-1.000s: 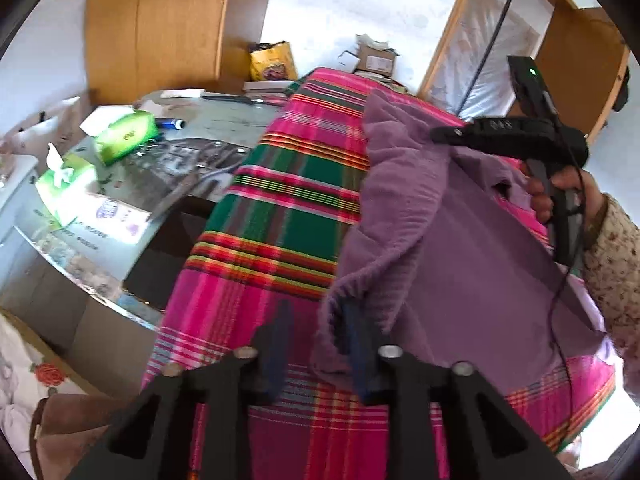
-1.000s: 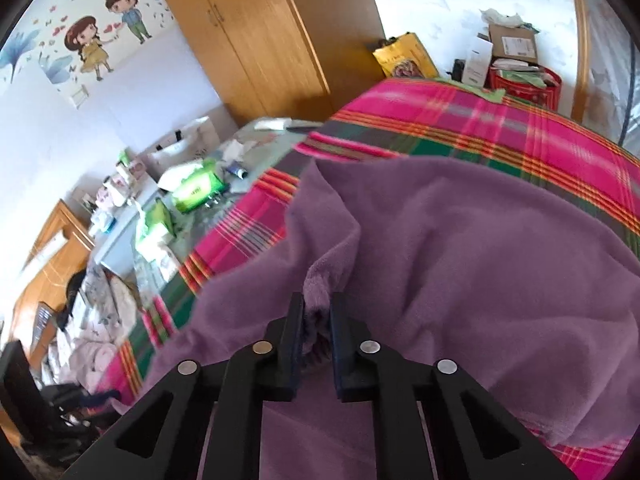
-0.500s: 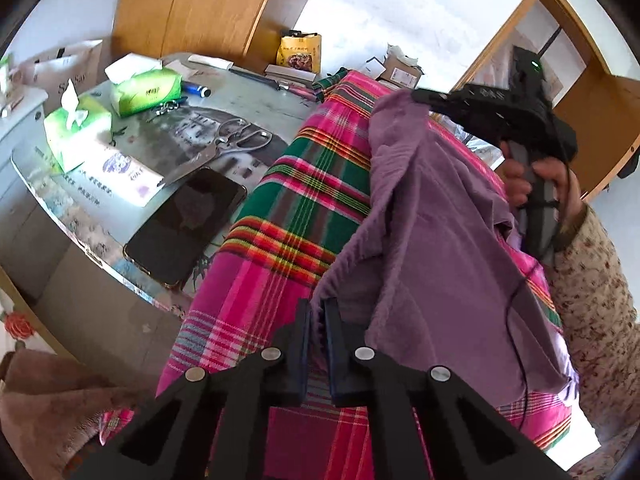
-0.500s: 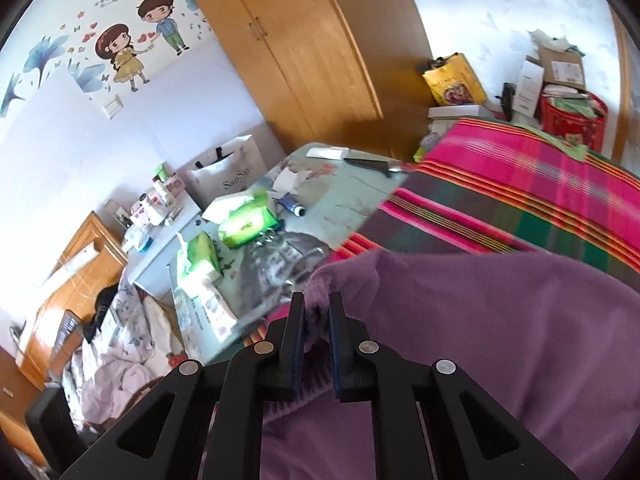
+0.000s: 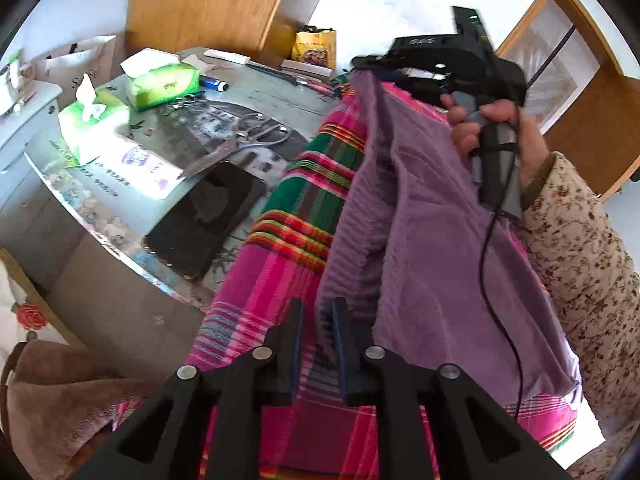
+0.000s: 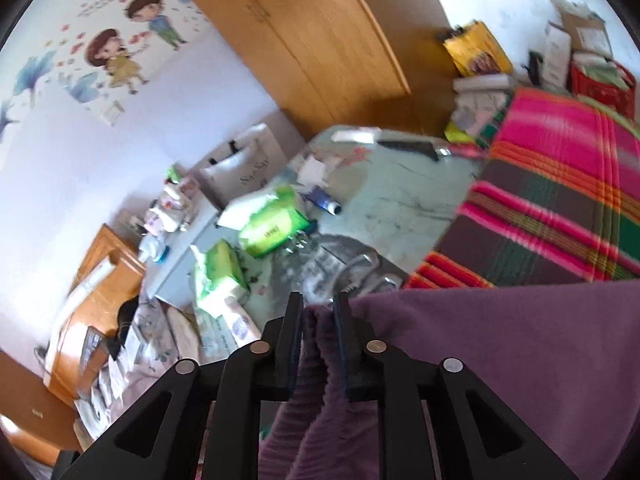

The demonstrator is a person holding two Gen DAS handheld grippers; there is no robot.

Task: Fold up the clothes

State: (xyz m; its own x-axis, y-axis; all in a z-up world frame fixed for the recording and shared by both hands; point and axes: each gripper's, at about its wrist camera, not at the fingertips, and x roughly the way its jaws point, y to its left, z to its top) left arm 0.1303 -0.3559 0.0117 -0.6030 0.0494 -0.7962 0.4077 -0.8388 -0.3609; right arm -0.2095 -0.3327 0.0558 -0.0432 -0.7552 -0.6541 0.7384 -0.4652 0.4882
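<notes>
Both grippers just eased open: right gripper (image 6: 317, 322) pads on purple garment (image 5: 432, 216) hem, left gripper (image 5: 317, 326) off it. Hem runs near-to-far btwn them over plaid blanket (image 5: 280, 276).

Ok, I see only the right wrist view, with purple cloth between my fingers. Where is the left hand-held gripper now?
Observer: The left hand-held gripper is at the lower corner of the purple garment. Its jaws have just been opening, and the corner sits loosely between them.
Operator: Does my side carry the garment?
Observer: Yes. The left wrist view shows the right hand-held gripper raised, and the garment hangs from it above the plaid sheet. Its jaws have just been opening too, but the cloth fills them.
Operator: Is anything close by on the table?
Observer: A black phone lies at the edge of the table, beside the sheet.
</notes>
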